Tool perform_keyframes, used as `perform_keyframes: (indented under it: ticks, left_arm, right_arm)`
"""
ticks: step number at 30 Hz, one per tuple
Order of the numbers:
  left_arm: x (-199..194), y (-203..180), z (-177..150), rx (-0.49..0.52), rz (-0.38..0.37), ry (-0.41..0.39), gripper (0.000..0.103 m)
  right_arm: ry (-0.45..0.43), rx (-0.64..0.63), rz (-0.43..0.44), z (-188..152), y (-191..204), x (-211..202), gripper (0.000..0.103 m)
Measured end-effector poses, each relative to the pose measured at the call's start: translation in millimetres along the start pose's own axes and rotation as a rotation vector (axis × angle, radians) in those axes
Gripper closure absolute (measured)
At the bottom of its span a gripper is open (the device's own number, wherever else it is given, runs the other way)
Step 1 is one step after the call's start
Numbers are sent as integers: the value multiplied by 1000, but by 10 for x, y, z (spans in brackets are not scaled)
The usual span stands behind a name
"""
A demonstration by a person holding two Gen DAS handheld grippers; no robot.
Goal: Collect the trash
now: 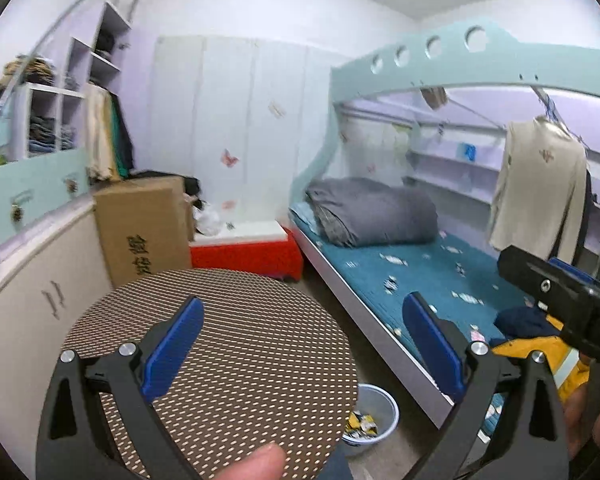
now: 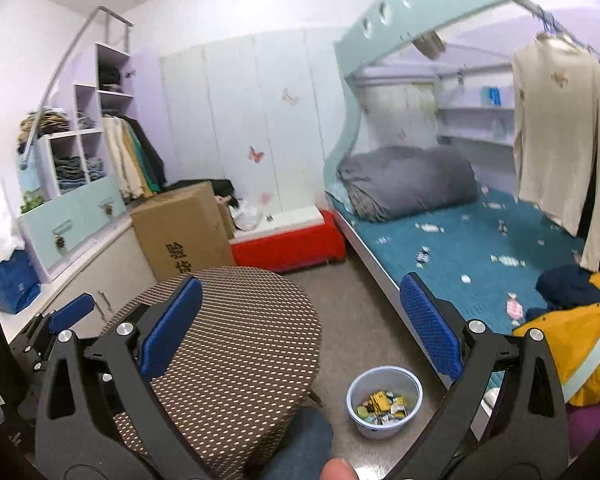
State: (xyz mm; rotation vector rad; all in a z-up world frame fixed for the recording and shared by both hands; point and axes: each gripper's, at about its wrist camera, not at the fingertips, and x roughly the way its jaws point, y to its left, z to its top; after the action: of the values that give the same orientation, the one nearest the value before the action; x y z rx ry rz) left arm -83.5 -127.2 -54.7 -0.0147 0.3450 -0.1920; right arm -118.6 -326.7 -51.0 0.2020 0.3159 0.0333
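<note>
Both tools, left (image 1: 304, 344) and right (image 2: 300, 324), are gaping wide and empty, hovering over the stool (image 2: 236, 336); wrappers (image 2: 425, 257) are littering the bed (image 2: 460, 264), bin (image 2: 384, 400) waiting below

Bare floor (image 2: 364, 320) lies between dotted stool (image 2: 236, 344) and bed (image 2: 460, 264), leading to bin (image 2: 384, 400).

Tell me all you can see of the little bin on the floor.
The bin is a small round tub, pale blue-white, likely plastic, upright and lidless. It stands on the grey-brown floor between the dotted round stool and the bed edge, seemingly touching neither. Inside lies a shallow heap of crumpled wrappers, yellow, white and green.
</note>
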Motion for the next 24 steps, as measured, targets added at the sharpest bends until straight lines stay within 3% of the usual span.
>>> perform_keyframes:
  ticks: [5, 9, 24]
  left_arm:
    - [-521, 94, -34, 0, 78, -78, 5]
    - [-733, 183, 5, -1, 94, -120, 5]
    - [-979, 248, -112, -3, 96, -152, 5]
  right_arm:
    - [-71, -52, 14, -29, 261, -358, 6]
    - [-120, -58, 7, -27, 344, -523, 6]
    - [-135, -87, -19, -135, 513, -628, 6]
